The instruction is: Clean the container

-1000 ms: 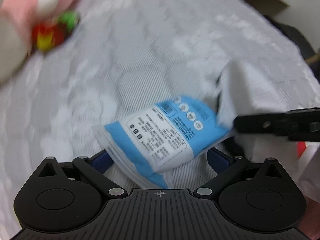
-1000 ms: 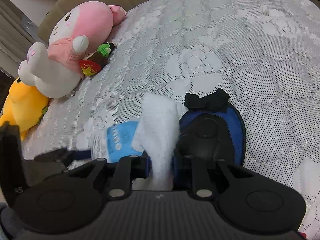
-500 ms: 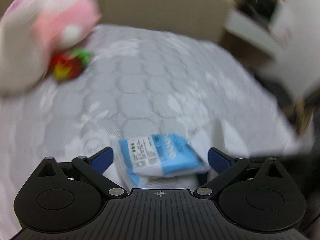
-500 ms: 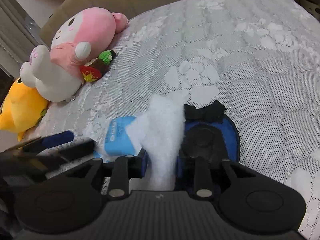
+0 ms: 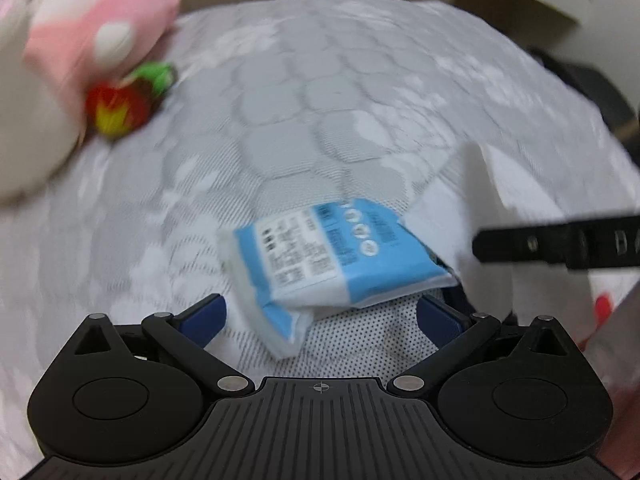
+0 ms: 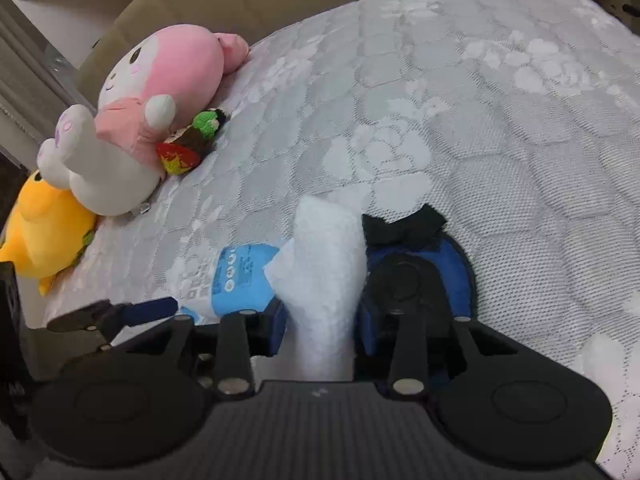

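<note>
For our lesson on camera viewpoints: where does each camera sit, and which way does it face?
Left wrist: on the left tongs, looking forward and down at the wipes pack on the mattress; its open fingers show.
Right wrist: on the right tongs, facing the plush toys; fingers shut on a wipe.
Shared: pack, wipe, pink plush, mattress, each other's tongs.

The mattress [image 6: 500, 128] is pale grey, quilted in hexagons with white flower shapes. The wipe pack [image 5: 344, 256] is light blue with a white label of dark print, blurred in the left view. The wipe [image 6: 326, 280] is white. The container [image 6: 452, 276] is dark blue with a black rim. One plush toy [image 6: 160, 92] is pink and white; another [image 6: 44, 232] is yellow. A small toy [image 6: 192, 140] shows green, red, yellow, perhaps brown.
</note>
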`<state>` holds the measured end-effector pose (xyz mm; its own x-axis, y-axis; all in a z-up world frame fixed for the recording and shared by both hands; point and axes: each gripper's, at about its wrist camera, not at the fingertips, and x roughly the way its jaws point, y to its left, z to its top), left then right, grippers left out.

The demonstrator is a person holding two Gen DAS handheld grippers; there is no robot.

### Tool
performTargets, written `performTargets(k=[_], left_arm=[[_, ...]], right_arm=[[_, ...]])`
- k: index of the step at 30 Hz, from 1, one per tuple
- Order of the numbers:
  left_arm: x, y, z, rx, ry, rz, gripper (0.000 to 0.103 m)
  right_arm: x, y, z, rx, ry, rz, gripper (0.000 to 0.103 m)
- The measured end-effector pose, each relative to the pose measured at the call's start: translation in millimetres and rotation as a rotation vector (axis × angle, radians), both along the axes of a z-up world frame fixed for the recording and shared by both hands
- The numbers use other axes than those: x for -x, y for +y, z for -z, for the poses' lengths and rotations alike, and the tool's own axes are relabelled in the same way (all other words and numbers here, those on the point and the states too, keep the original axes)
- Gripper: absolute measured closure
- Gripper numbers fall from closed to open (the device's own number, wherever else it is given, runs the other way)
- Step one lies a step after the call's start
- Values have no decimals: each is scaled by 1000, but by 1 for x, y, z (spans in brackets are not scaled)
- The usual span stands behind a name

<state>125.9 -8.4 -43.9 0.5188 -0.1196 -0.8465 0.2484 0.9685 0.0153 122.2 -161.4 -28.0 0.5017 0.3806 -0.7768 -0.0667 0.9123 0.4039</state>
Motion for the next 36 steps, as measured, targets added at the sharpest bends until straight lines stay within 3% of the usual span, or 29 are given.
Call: performTargets(k=[3,5,8,12,18,20,22,25,28,31,33,34,36], left_arm=[[11,-4,-5,-2,-10,42,0],[14,-5,-8,11,-23,54,0],[18,-1,-14,40,-22,50,0],[18,2,-16,52,-4,38,0],[15,7,-12,59,41,42,0],[14,12,-11,69,60,28,0],[14,23,-11,81,78,-2,0],[15,48,-17,129,77,-81,0],[13,74,-26,230,66,-180,0],[6,94,-33,320,54,-272,0],[4,105,-34,345,53,-329,0],[2,109,-34,357,53,-354,0],[-1,111,-30,369,61,-359,0]], right_arm=[[2,1,-2,97,-44,40,64],[2,0,-1,135,-56,55,72],[2,-1,0,103,-52,55,79],[1,2,-6,78,-49,39,80],[-16,18,-29,-183,-7,-49,84],[-22,32,-30,-213,19,-93,84],[-28,51,-23,-127,30,-135,84],[-21,65,-12,81,7,-189,83],[-6,63,-4,231,-30,-219,78],[3,53,1,279,-39,-206,72],[6,50,2,261,-48,-205,66],[7,52,2,259,-54,-216,57],[7,63,1,271,-82,-247,55]])
